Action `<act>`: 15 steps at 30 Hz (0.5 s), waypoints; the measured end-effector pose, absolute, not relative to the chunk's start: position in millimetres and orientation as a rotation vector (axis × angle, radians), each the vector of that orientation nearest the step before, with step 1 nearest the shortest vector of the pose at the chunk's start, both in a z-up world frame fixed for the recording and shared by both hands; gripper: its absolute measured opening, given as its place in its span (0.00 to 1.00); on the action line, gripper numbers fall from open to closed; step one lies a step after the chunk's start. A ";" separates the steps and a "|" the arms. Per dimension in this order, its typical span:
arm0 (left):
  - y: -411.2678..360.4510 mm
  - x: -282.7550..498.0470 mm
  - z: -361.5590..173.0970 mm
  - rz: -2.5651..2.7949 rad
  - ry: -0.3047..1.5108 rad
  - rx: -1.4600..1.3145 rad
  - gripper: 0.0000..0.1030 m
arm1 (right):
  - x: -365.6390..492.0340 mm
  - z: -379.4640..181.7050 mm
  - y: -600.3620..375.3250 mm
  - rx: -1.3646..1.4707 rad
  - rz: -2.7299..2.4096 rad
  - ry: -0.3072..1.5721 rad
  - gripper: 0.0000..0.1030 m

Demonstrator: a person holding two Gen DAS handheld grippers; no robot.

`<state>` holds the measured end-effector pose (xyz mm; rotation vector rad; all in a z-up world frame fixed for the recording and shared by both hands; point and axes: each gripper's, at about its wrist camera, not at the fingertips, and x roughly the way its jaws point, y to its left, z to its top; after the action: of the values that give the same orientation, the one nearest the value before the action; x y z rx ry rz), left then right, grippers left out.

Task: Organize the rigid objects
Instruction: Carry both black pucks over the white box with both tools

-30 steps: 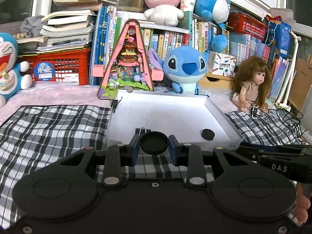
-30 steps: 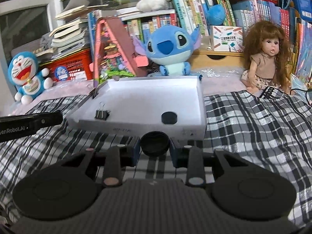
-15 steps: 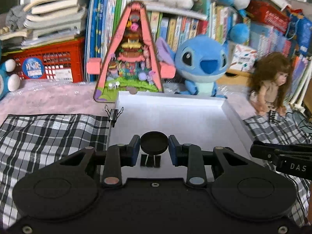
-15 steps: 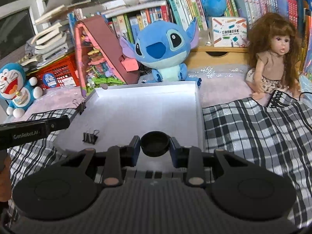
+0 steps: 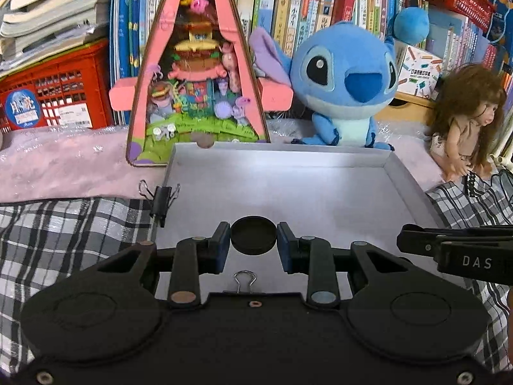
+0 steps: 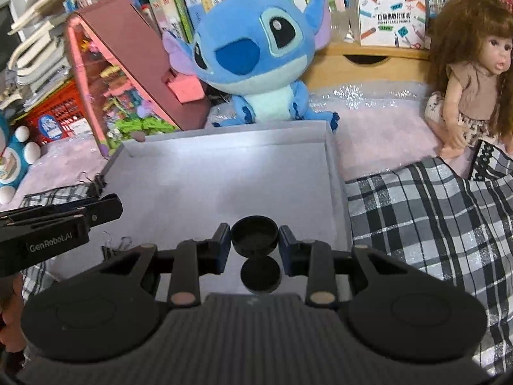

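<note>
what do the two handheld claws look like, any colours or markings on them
Both are matte black plastic with two round discs on the body and blue pads inside the fingers. The left claw has a smooth body and side lettering "GenRobot.AI". The right claw has a ribbed grey top and shows "DAS".

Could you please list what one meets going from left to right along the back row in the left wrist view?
Red crate → pink toy house → blue plush → doll.
</note>
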<state>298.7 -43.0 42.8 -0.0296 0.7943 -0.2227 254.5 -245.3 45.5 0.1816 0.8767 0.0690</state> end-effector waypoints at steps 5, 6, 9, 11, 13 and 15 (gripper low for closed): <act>-44.6 302.7 35.5 -0.217 0.801 -0.016 0.29 | 263.8 36.9 -240.1 0.167 0.064 0.894 0.36; -44.9 303.4 34.1 -0.214 0.803 -0.013 0.29 | 265.3 35.4 -238.9 0.161 0.064 0.897 0.36; -45.5 305.6 29.5 -0.208 0.812 -0.011 0.29 | 269.0 30.2 -236.6 0.156 0.061 0.906 0.37; -45.7 306.3 26.8 -0.205 0.815 -0.005 0.29 | 270.5 26.2 -236.1 0.157 0.051 0.910 0.37; -45.9 307.3 24.9 -0.202 0.817 0.000 0.29 | 271.8 23.2 -235.1 0.153 0.049 0.914 0.37; -45.9 308.1 23.2 -0.199 0.819 0.001 0.29 | 272.6 21.6 -234.4 0.147 0.047 0.916 0.37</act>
<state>308.1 -45.9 23.2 0.0015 0.8193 -0.1991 272.6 -234.4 21.6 0.1471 0.9163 0.0466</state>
